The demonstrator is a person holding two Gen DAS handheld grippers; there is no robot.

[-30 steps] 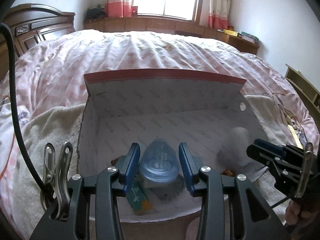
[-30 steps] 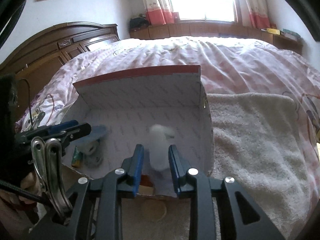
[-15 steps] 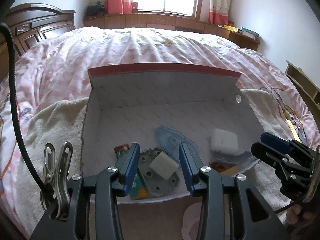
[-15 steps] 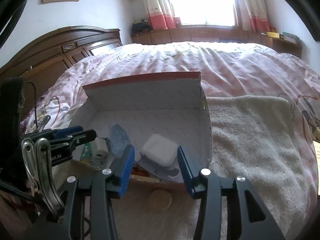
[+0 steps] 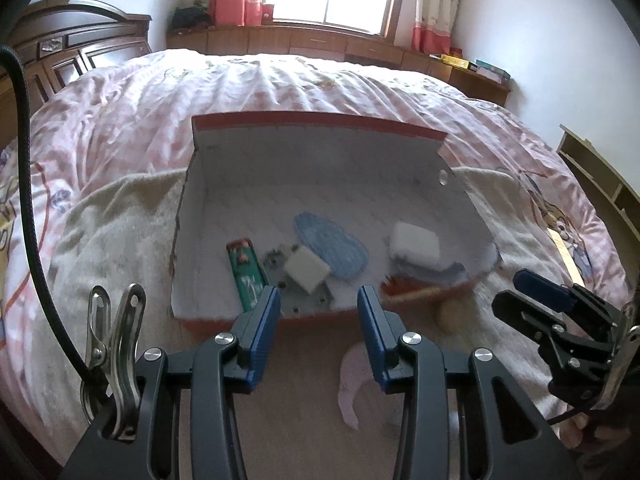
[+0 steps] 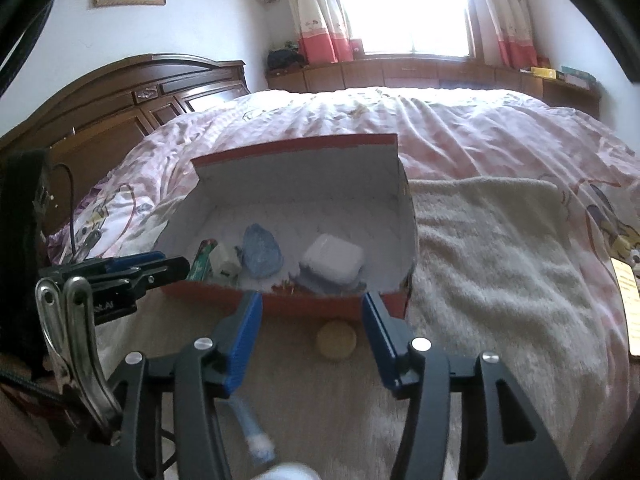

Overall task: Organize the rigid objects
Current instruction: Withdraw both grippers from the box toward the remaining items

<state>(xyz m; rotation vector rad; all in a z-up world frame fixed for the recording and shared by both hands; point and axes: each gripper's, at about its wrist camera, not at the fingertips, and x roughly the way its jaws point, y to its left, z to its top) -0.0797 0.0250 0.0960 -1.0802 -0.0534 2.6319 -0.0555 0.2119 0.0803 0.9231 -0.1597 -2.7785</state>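
both left gripper (image 5: 318,326) and right gripper (image 6: 312,334) wide open, empty; risk of nudging round yellow piece (image 6: 336,340) under box (image 6: 384,304) on approach.

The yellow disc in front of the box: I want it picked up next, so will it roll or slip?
The yellow disc lies flat on the towel, so it probably won't roll. Its low profile may make gripping awkward. The fuzzy towel likely resists sliding.

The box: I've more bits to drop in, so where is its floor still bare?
The box floor is bare along the back wall and in the left corner behind the green pack. The front is crowded: grey plate, blue oval piece, white case.
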